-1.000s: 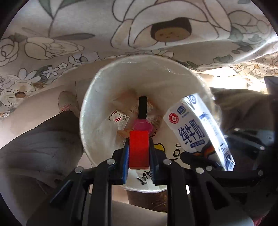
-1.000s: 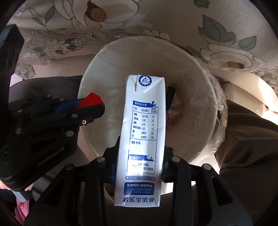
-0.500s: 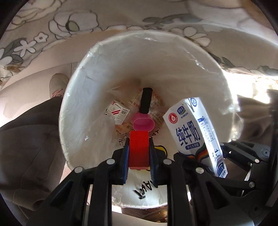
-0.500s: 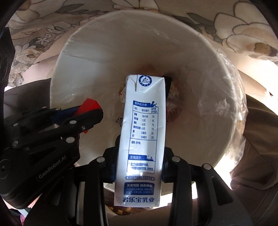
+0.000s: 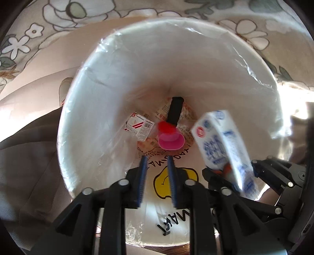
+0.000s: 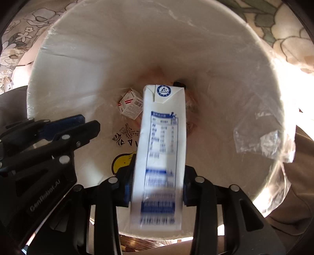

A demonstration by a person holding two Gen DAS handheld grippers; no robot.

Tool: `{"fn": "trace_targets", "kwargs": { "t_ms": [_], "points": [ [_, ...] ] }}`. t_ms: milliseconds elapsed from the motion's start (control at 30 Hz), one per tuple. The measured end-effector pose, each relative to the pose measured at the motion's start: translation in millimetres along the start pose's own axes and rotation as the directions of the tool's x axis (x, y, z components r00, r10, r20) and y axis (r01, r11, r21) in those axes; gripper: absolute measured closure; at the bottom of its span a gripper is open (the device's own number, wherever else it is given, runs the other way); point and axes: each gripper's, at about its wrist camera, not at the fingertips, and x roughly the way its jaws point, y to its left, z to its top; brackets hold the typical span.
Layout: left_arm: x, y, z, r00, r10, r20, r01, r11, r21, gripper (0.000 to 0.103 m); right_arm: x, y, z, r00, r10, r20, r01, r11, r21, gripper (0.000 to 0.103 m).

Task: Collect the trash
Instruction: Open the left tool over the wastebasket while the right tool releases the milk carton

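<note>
A white bin lined with clear plastic [image 5: 109,64] fills both views [image 6: 98,49]. My left gripper [image 5: 156,158] is open and empty over its mouth. A blurred red block [image 5: 165,127] lies down in the bin by a pink cup [image 5: 171,141]. My right gripper [image 6: 158,164] has its jaws spread beside a white and blue milk carton [image 6: 162,141], which looks blurred and tilted between them. The carton also shows in the left wrist view [image 5: 223,145].
At the bin's bottom lie a small white and red box [image 5: 139,125], a black stick [image 5: 175,109] and printed wrappers. A flowered cloth [image 5: 58,17] lies behind the bin. A person's dark trousers [image 5: 23,157] are at the left.
My left gripper opened and the red block dropped into the bin. My right gripper's jaws spread and the milk carton blurred and tilted. Both grippers moved closer over the bin.
</note>
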Motion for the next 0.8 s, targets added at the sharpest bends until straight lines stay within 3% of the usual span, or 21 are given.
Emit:
{"fn": "trace_targets", "kwargs": {
  "t_ms": [67, 567, 600, 800],
  "points": [
    [-2.1, -2.0, 0.1, 1.0, 0.011, 0.016, -0.011, 1.0, 0.007, 0.058, -0.9, 4.1, 3.3, 1.0, -0.014, 0.015, 0.014, 1.0, -0.004, 0.044],
    [-6.9, 0.1, -7.2, 0.999, -0.009, 0.032, 0.01, 1.0, -0.009, 0.054, -20.0, 13.6, -5.8, 0.999, 0.016, 0.046, -0.015, 0.999, -0.03, 0.043],
    [-11.6, 0.9, -8.7, 0.999, -0.013, 0.044, 0.014, 1.0, -0.015, 0.054, -23.0, -1.1, -4.2, 0.999, 0.021, 0.047, -0.02, 0.999, -0.035, 0.043],
    [-59.8, 2.9, -30.9, 0.985, -0.004, 0.17, 0.0, 1.0, 0.023, 0.047, -43.6, -2.6, -23.6, 0.993, 0.031, 0.115, -0.016, 0.992, -0.126, 0.043]
  ]
}}
